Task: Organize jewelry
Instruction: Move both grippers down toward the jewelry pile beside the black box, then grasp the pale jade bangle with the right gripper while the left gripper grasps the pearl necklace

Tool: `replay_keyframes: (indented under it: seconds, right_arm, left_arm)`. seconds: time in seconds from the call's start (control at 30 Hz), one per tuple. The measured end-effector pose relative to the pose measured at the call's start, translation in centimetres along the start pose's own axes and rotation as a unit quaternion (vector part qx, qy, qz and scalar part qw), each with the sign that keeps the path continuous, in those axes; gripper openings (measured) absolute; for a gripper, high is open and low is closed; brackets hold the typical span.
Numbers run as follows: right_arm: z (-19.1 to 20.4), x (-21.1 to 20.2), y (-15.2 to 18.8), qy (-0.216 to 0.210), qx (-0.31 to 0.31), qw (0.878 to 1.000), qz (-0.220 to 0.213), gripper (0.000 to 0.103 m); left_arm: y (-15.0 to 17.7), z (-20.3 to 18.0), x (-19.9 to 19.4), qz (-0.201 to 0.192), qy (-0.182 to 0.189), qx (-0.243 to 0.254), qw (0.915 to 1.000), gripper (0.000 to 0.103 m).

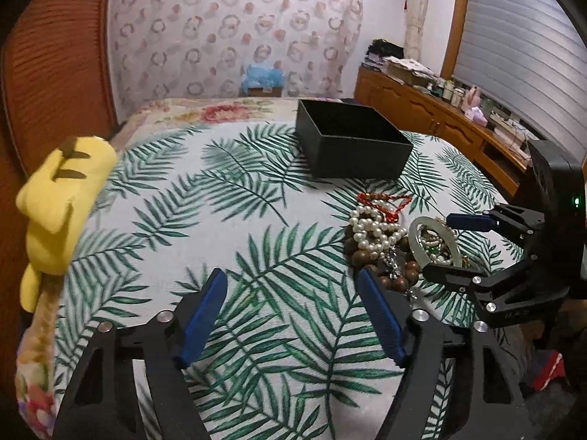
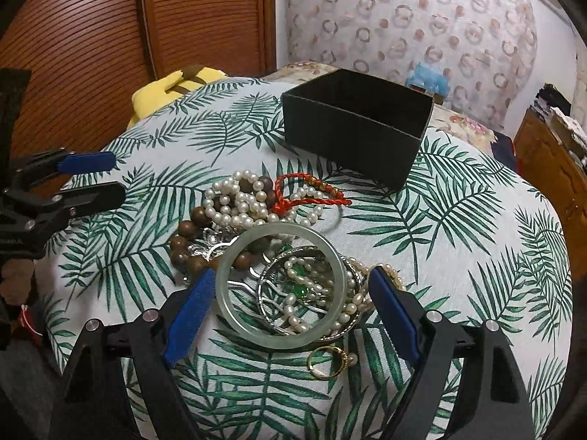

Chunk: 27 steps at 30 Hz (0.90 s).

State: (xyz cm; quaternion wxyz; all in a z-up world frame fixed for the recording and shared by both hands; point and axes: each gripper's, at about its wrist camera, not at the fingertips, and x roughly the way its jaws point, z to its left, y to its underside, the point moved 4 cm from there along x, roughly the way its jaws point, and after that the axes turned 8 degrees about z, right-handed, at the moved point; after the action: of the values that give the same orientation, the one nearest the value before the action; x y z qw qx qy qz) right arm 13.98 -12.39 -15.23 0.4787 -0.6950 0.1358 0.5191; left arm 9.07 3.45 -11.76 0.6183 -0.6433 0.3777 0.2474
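A heap of jewelry lies on the leaf-print cloth (image 2: pixel 458 220): a pale jade bangle (image 2: pixel 234 315), a pearl necklace (image 2: pixel 234 201), brown wooden beads (image 2: pixel 187 227), a red cord bracelet (image 2: pixel 312 190) and a gold ring (image 2: pixel 326 361). My right gripper (image 2: pixel 292 275) is open and straddles the jade bangle without its blue pads pressing on it. Behind the heap stands an open black box (image 2: pixel 348 139). In the left wrist view my left gripper (image 1: pixel 290 278) is open over bare cloth, left of the pearl necklace (image 1: pixel 370 227) and the wooden beads (image 1: pixel 400 278). The right gripper (image 1: pixel 438 245) shows there around the bangle (image 1: pixel 414 234).
A yellow plush toy (image 1: pixel 62 198) sits at the table's left edge. A ribbed wooden door (image 2: pixel 91 44) stands behind it. A wooden sideboard (image 1: pixel 440 117) with clutter runs along the right wall. The black box (image 1: pixel 359 157) stands at the far side of the table.
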Motion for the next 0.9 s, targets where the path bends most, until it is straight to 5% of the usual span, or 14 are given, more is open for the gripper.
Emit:
replay_keyframes:
  seconds: [0.13,0.6,0.9]
  right_arm:
    - [0.2,0.3,-0.4,0.010,-0.018,1.000,0.006,0.086]
    - [0.3,0.4,-1.5,-0.019,-0.049,0.999,0.009,0.074]
    - [-0.7,-2.0,-1.7,-0.013,-0.034,0.999,-0.029,0.074]
  left_arm:
    - [-0.6,-0.7,1.2,0.009,0.006,0.015,0.9998,0.057]
    - [-1.7,-1.2,3.4,0.030,0.014,0.029,0.9990,0.052]
    - [-2.7,-2.1,4.6,0.044,0.047,0.031,0.9975,0.038]
